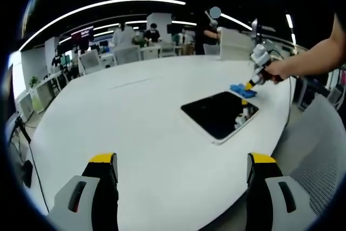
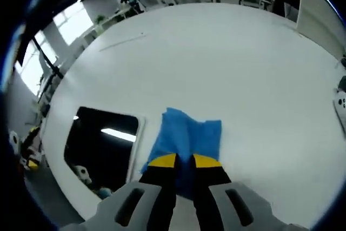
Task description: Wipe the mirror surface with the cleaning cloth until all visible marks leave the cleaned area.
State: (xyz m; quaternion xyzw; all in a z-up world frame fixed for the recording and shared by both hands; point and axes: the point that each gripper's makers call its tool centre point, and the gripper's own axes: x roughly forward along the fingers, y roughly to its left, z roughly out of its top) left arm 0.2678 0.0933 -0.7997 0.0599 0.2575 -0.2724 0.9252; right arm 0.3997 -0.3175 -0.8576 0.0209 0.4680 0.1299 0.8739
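A dark rectangular mirror lies flat on the white oval table, toward its right side. In the left gripper view, the blue cleaning cloth rests on the table at the mirror's far corner. A hand reaching in from the right holds the right gripper down on the cloth. In the right gripper view, the right gripper is shut on the near edge of the cloth, which spreads on the white tabletop just right of the mirror. My left gripper hovers open over the table's near edge, holding nothing.
Office desks, chairs and several people stand beyond the table's far edge. A white device sits at the right edge of the right gripper view. The table's curved rim runs close to the mirror's right side.
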